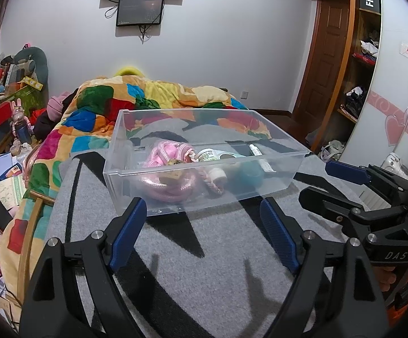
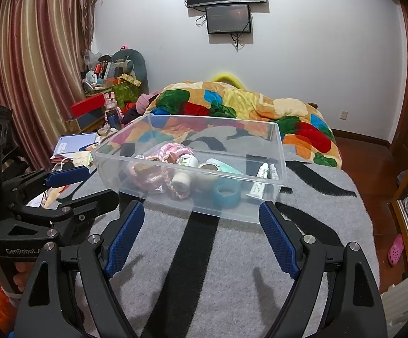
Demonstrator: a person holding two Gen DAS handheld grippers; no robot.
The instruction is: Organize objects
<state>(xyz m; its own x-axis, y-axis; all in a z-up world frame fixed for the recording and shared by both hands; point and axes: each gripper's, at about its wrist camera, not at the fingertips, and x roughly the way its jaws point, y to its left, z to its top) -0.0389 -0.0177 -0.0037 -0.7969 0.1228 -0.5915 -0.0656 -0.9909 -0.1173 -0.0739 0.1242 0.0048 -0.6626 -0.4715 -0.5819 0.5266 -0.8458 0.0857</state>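
A clear plastic bin point(image 1: 271, 188) point(image 2: 119, 166) stands on a grey and black blanket point(image 1: 204, 276) point(image 2: 218, 253). It holds a pink rope point(image 1: 164, 155) point(image 2: 150, 177), a small white bottle point(image 1: 208, 155) point(image 2: 188, 160), a teal tape roll point(image 2: 227, 193), a white tape roll point(image 2: 182, 182) and a white tube point(image 1: 260, 157) point(image 2: 258, 181). My left gripper point(image 1: 205, 215) is open and empty just short of the bin's near wall. My right gripper point(image 2: 202, 217) is open and empty, also just short of the bin. Each gripper shows in the other's view, the right one point(image 1: 325, 183) and the left one point(image 2: 91, 180).
A colourful quilt point(image 1: 153, 98) point(image 2: 246, 107) is heaped behind the bin. Clutter of boxes, books and toys point(image 1: 9, 107) point(image 2: 102, 107) lies left of the bed. A wardrobe point(image 1: 367, 56) stands at right. Wood floor with a pink shoe point(image 2: 395, 249) is at right.
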